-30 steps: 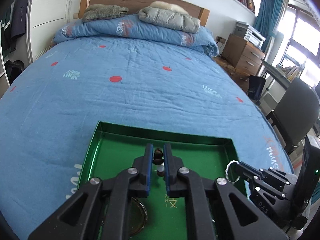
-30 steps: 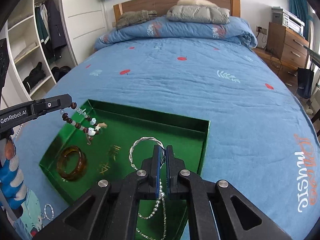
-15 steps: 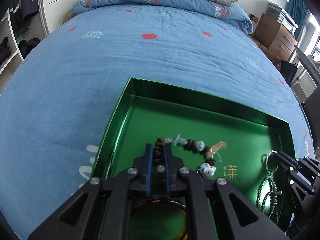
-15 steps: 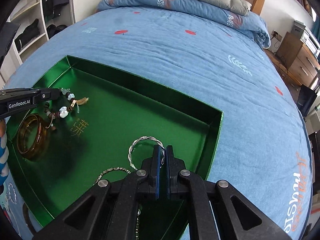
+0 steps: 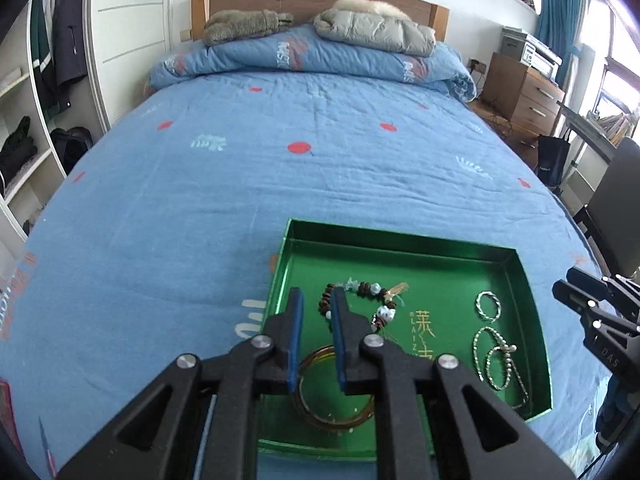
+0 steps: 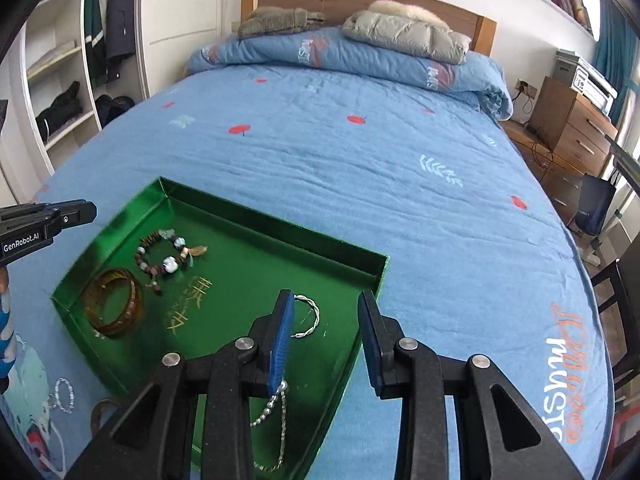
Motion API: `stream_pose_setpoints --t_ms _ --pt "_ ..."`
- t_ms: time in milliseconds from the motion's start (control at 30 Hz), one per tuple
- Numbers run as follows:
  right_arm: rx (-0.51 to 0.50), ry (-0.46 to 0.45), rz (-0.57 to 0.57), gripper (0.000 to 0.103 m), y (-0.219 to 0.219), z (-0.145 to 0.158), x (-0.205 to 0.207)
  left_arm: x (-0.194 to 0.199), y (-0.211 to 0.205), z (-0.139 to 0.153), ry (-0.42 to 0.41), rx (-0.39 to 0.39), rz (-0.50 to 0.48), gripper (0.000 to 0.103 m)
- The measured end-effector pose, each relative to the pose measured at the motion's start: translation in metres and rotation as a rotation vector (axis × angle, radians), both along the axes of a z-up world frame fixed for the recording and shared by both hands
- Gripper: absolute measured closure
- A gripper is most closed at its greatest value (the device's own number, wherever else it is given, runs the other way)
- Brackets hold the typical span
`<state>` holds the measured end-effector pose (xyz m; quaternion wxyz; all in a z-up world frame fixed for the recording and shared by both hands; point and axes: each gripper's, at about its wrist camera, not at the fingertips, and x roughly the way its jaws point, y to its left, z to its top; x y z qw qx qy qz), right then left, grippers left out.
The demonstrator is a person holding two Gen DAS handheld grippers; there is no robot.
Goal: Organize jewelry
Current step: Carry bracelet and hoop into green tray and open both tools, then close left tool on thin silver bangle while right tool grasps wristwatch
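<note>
While both sets of jaws are opening with nothing between the pads, the left gripper (image 5: 316, 300) hangs above the near-left part of the tray (image 5: 404, 250), pads a narrow gap apart, and the right gripper (image 6: 326, 306) hangs over the tray's near-right corner, pads wide apart. One green tray sits on the blue bed (image 6: 360, 160). Counted inside it: one beaded bracelet (image 6: 162, 256) at far left, one amber bangle (image 6: 114, 308) near left, one twisted silver ring (image 6: 310, 316) just beside the right gripper's left pad, one silver chain (image 5: 498, 364) along the right side. Outside the tray, near left on the bed, lies one small clear bead ring (image 6: 64, 394), plus one dark loop (image 6: 100, 412), partly hidden. Two folded garments rest on the duvet at the far end.
</note>
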<state>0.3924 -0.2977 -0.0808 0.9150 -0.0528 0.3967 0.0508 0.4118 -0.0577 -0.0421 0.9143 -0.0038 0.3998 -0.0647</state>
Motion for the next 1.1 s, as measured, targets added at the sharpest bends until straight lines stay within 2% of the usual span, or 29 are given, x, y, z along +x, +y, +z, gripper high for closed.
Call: stream_pose_setpoints --t_ms 133,233,333,467,567,833,967,1100 --pt "0.066 -0.106 0.001 0.071 -0.008 0.053 -0.054 -0.053 0.023 0.048 -0.065 -0.06 -0.014 0.09" --pt "0.094 -0.171 0.007 0.07 -0.011 0.083 -0.099 -0.097 0.032 0.073 -0.099 -0.049 -0.019 0.09" --pt "0.106 -0.213 0.016 0.07 -0.01 0.104 -0.141 -0.139 0.041 0.088 -0.127 -0.021 -0.007 0.086" --pt "0.121 -0.242 0.014 0.07 -0.014 0.121 -0.19 -0.189 0.056 0.099 -0.146 -0.039 -0.006 0.082" --pt "0.142 -0.254 0.009 0.07 -0.018 0.124 -0.229 -0.221 0.064 0.103 -0.161 -0.01 0.006 0.081" --pt "0.156 -0.249 -0.022 0.07 -0.021 0.115 -0.297 -0.287 0.08 0.105 -0.174 -0.038 -0.011 0.081" --pt "0.184 -0.224 -0.038 0.07 -0.015 0.102 -0.316 -0.302 0.08 0.087 -0.157 -0.048 -0.027 0.081" --pt "0.202 -0.201 -0.059 0.07 -0.012 0.083 -0.325 -0.306 0.082 0.056 -0.116 -0.05 -0.02 0.081"
